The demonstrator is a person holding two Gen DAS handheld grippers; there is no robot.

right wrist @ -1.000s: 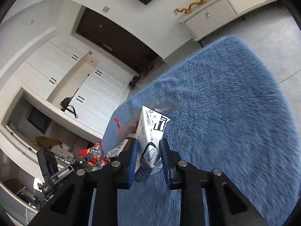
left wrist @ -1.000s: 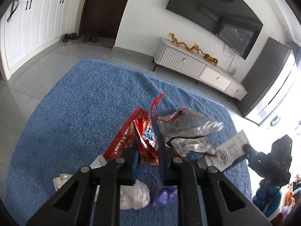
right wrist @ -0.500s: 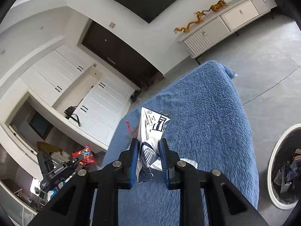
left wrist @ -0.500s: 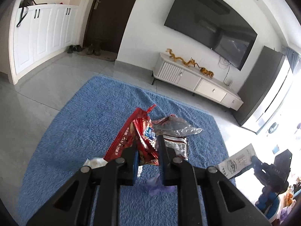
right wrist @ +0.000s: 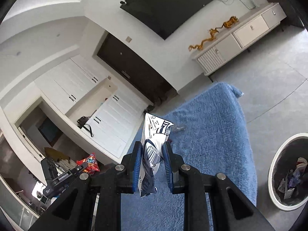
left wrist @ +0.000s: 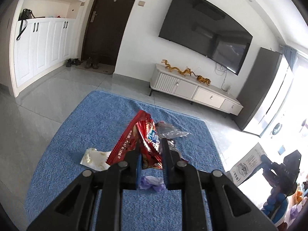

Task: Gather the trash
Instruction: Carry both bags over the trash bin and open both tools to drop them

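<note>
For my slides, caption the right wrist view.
Right gripper holds a white printed packet above the blue rug, trash bin at right.

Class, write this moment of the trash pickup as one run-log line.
left gripper: shut on red snack wrapper | right gripper: shut on white printed packet | trash bin: lower right, partly filled

Counting what's showing up: two grippers, the left gripper (left wrist: 150, 150) and the right gripper (right wrist: 152, 154), one red snack wrapper (left wrist: 134, 142), one white carton (right wrist: 154, 134), one blue rug (left wrist: 100, 119), one bin (right wrist: 277, 165) sitting lower right, and two scraps lying lower middle, a white wrapper (left wrist: 94, 158) and a purple scrap (left wrist: 152, 182).
</note>
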